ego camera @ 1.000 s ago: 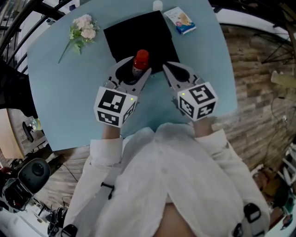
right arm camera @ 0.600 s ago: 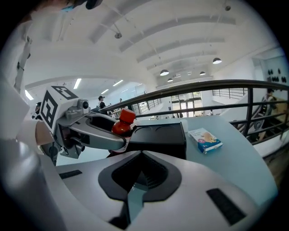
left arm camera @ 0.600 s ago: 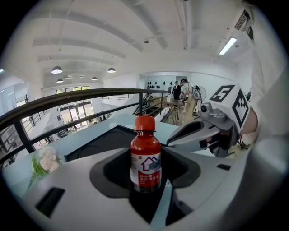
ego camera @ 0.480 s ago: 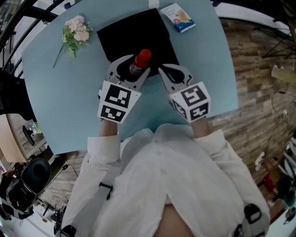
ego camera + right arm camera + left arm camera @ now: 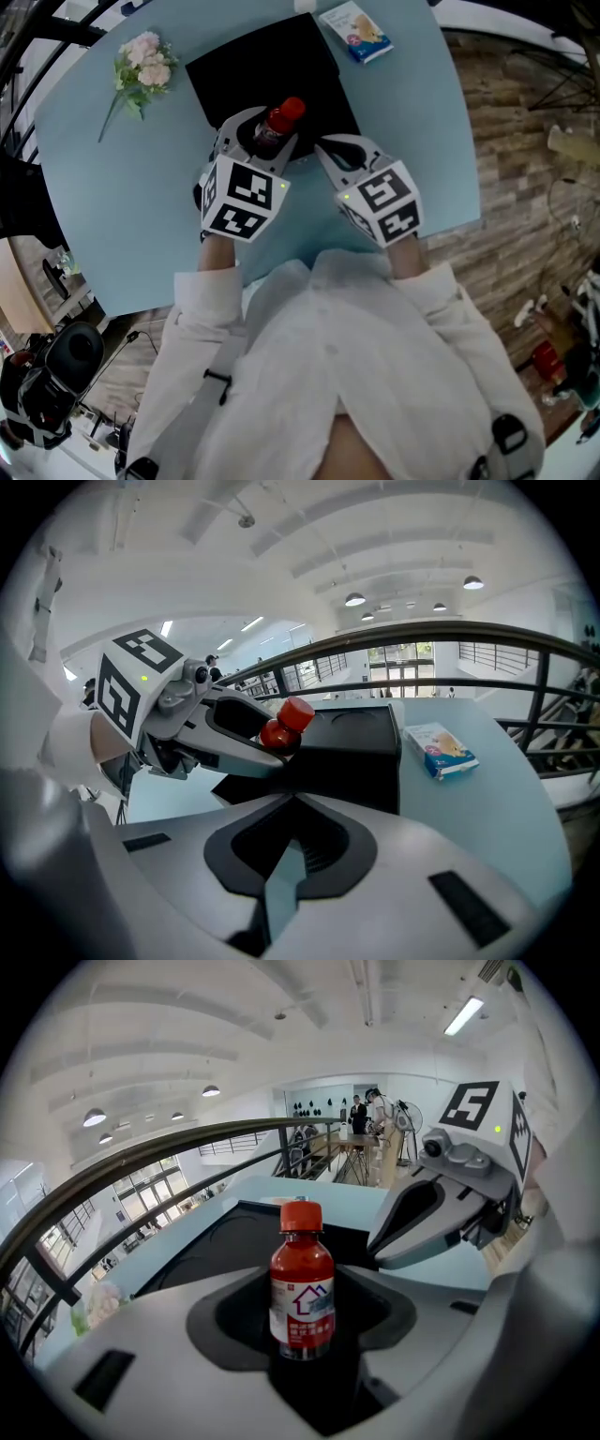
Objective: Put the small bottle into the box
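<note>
A small red bottle (image 5: 279, 124) with a red cap and white label stands upright between the jaws of my left gripper (image 5: 265, 142), which is shut on it. It hangs over the near edge of the black box (image 5: 258, 75) on the pale blue table (image 5: 122, 197). The left gripper view shows the bottle (image 5: 302, 1283) with the box (image 5: 225, 1241) behind it. My right gripper (image 5: 335, 155) hovers just right of the bottle, shut and empty. In the right gripper view the bottle's cap (image 5: 296, 713) shows in front of the box (image 5: 356, 738).
A small snack packet (image 5: 356, 31) lies on the table right of the box, and a sprig of pink flowers (image 5: 141, 73) lies to its left. The table's right edge drops to a wooden floor (image 5: 516, 169). A railing (image 5: 141, 1162) runs behind the table.
My left gripper has tipped upward a little with the bottle still in it, staying at the box's near edge. The right gripper has kept its place beside it.
</note>
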A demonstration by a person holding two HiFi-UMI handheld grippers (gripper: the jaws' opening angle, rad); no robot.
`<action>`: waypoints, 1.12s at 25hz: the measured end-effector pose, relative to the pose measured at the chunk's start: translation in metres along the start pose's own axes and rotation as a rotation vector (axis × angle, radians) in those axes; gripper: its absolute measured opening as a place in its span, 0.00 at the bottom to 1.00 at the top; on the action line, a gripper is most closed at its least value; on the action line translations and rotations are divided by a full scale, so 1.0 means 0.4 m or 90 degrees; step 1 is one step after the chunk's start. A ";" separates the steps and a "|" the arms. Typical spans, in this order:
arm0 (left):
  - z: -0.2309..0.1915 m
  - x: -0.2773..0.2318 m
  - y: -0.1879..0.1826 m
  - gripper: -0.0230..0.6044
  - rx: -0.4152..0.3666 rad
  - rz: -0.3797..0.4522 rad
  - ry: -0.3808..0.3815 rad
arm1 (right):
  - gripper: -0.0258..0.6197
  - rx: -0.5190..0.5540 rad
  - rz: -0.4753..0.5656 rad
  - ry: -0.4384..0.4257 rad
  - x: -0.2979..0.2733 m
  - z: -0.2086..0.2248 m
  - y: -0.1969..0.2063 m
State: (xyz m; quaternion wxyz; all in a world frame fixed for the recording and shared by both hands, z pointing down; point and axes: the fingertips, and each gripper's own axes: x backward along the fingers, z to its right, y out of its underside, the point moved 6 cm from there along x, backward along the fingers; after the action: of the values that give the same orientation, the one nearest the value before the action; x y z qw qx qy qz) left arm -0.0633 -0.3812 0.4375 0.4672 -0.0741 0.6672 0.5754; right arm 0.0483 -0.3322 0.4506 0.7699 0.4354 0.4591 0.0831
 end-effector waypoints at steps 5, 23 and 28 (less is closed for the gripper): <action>-0.001 -0.030 0.012 0.37 -0.029 -0.039 -0.001 | 0.04 -0.007 -0.022 -0.004 -0.009 0.009 0.009; 0.013 -0.130 0.056 0.37 -0.108 -0.173 0.066 | 0.04 -0.022 -0.038 -0.005 -0.016 0.021 0.038; 0.030 -0.147 0.068 0.37 -0.127 -0.188 0.105 | 0.04 -0.029 -0.043 -0.004 -0.014 0.026 0.046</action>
State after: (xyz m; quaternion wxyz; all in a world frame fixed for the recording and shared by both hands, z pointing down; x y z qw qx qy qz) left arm -0.0417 -0.3880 0.4995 0.4807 -0.2637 0.6249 0.5558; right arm 0.0583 -0.3300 0.4700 0.7833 0.4025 0.4691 0.0659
